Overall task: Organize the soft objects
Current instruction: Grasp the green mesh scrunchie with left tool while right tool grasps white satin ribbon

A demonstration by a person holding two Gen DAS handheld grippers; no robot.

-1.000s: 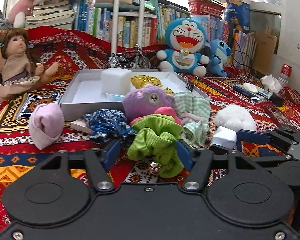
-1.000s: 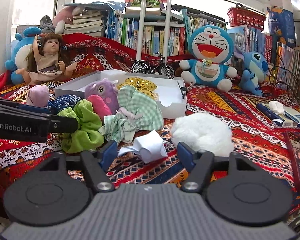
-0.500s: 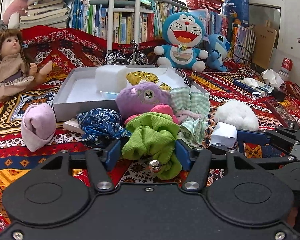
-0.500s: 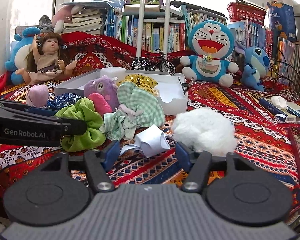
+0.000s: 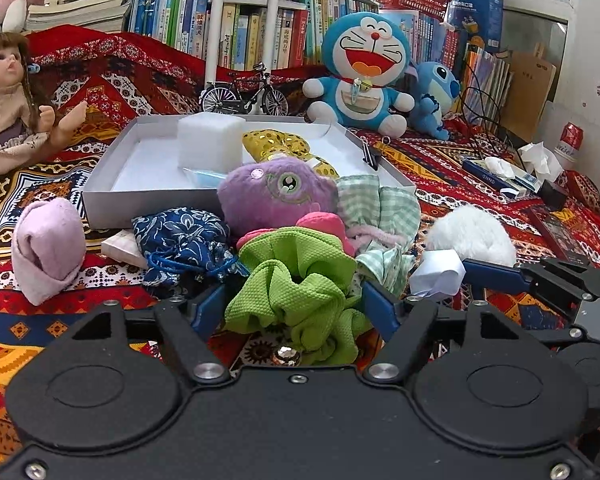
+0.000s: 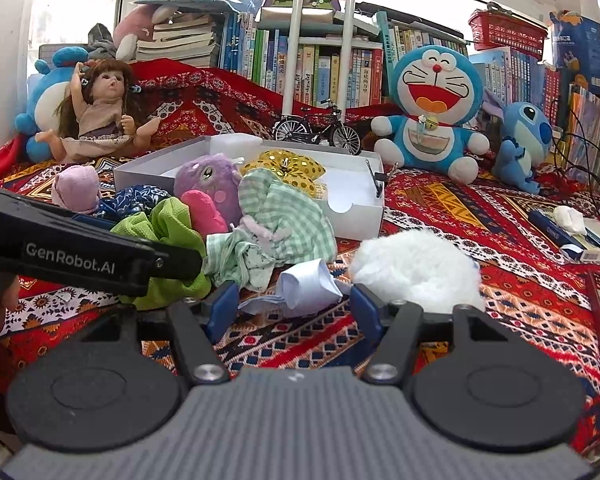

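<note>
A crumpled green cloth [image 5: 300,280] lies on the patterned blanket between the fingers of my left gripper [image 5: 294,308]. Its jaws are opening and the pads stand just off the cloth. Behind the cloth sit a purple plush [image 5: 276,196], a green checked cloth [image 5: 380,208] and a blue patterned pouch [image 5: 184,240]. My right gripper [image 6: 294,304] is open around a small white folded cloth [image 6: 308,284] without pressing it. A white fluffy ball [image 6: 416,268] lies beside its right finger. The white box [image 5: 100,204] behind holds a gold sequin bow [image 5: 280,144] and a foam block [image 5: 210,140].
A lilac rolled cloth [image 5: 48,244] lies at the left. A doll [image 6: 100,120], a model bicycle [image 6: 316,128], a Doraemon plush [image 6: 432,108] and a blue Stitch plush [image 6: 520,140] line the back before bookshelves. Boxes and tissues [image 6: 572,224] lie at the right.
My left gripper's jaws have spread wider around the green cloth, and the left hand has edged forward toward the pile. The right gripper has stayed in place.
</note>
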